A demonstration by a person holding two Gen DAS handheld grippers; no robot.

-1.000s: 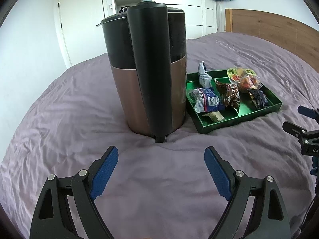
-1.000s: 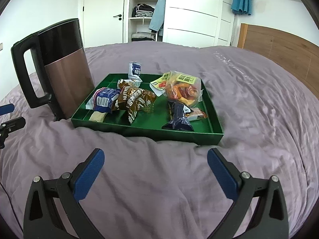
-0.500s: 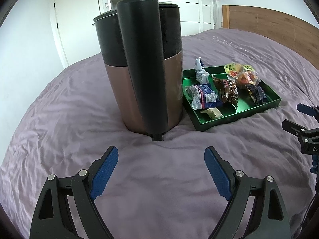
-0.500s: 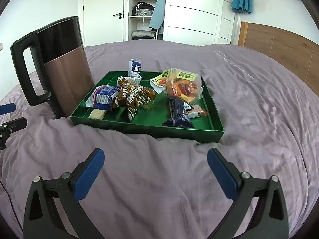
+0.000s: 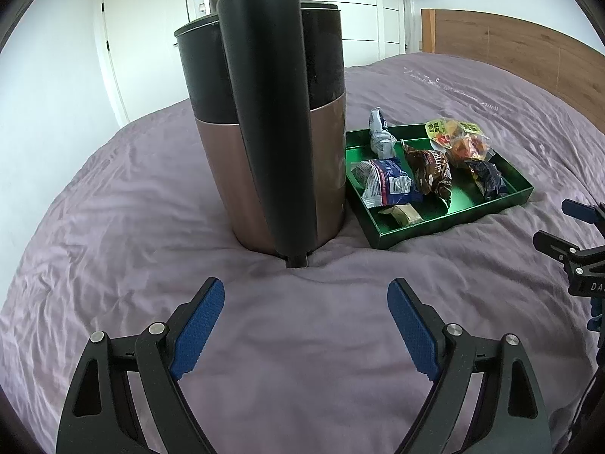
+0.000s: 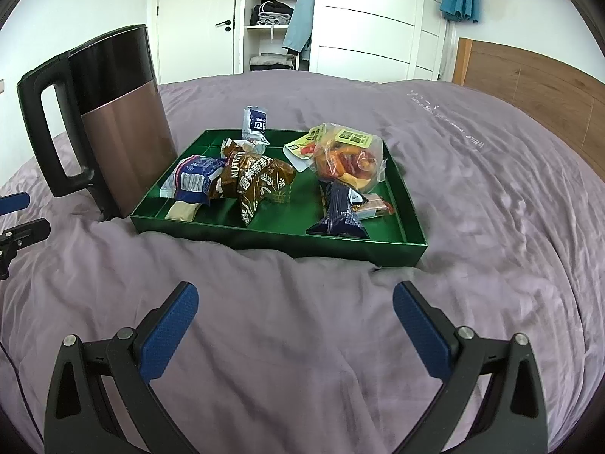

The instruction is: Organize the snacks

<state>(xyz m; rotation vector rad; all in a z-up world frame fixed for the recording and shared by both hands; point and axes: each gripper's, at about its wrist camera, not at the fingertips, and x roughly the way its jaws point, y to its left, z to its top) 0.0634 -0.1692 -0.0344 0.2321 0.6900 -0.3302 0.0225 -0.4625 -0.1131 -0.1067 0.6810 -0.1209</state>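
One green tray (image 6: 272, 232) sits on the purple bed (image 6: 472, 196), just beside one copper-and-black kettle (image 6: 124, 143). In the tray lie the snacks — about eight packets: one brown wrapper (image 6: 257, 178), one blue-and-white pack (image 6: 193, 178), one clear bag of orange pieces (image 6: 348, 159), one dark blue packet (image 6: 340, 212), one small white-and-blue sachet (image 6: 255, 125); the rest are partly hidden. Two claws — the left claw (image 5: 305, 327) and the right claw (image 6: 295, 327) — both gape wide over bare bedding, holding nothing.
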